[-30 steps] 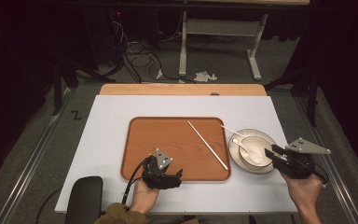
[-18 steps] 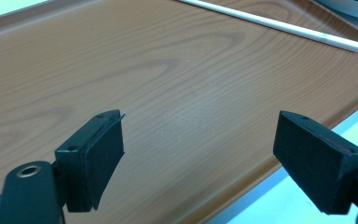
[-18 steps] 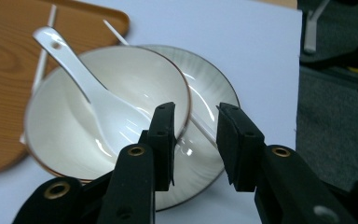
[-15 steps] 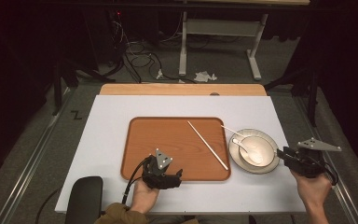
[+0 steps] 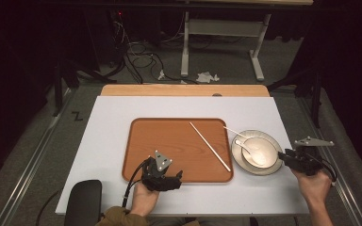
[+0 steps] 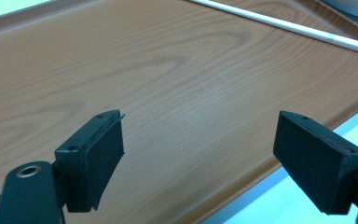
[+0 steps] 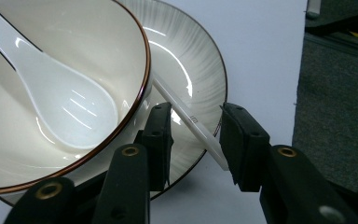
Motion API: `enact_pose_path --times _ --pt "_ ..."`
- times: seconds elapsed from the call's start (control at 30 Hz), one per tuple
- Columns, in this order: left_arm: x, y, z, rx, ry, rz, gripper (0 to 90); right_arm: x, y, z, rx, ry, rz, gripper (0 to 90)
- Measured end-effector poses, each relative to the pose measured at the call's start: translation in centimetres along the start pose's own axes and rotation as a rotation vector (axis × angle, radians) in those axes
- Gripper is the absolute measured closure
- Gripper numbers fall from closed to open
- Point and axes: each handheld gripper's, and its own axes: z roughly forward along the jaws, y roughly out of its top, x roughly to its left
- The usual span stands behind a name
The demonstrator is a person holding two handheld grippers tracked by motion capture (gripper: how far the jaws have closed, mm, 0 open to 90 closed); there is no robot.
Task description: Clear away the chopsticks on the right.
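Resting across the rim of a ribbed plate [image 7: 200,79], a white chopstick [image 7: 191,123] lies between the half-open jaws of the right tool [image 7: 193,135], which have just been opening and do not press on it. Just beside it, a brown-rimmed bowl [image 7: 135,56] on the plate holds a white spoon [image 7: 60,100]. A second chopstick [image 5: 209,146] lies on the wooden tray [image 5: 169,141] at the middle of the white tabletop [image 5: 108,127]. The right hand [image 5: 315,184] reaches in from the plate's far side; the left tool [image 6: 200,154] hovers over the tray's near edge, jaws wide and empty.
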Motion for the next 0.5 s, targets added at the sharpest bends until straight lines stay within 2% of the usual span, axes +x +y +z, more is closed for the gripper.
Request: enact_pose_path --times 0.13,0.5 --pt "0.0 -0.1 -0.1 0.0 0.006 -0.002 16.4 0.2 0.2 0.7 0.038 -0.013 -0.032 63.4" --pt "0.3 -0.4 -0.3 0.003 0.016 -0.015 16.4 0.2 0.9 2.0 0.07 -0.038 -0.068 62.9"
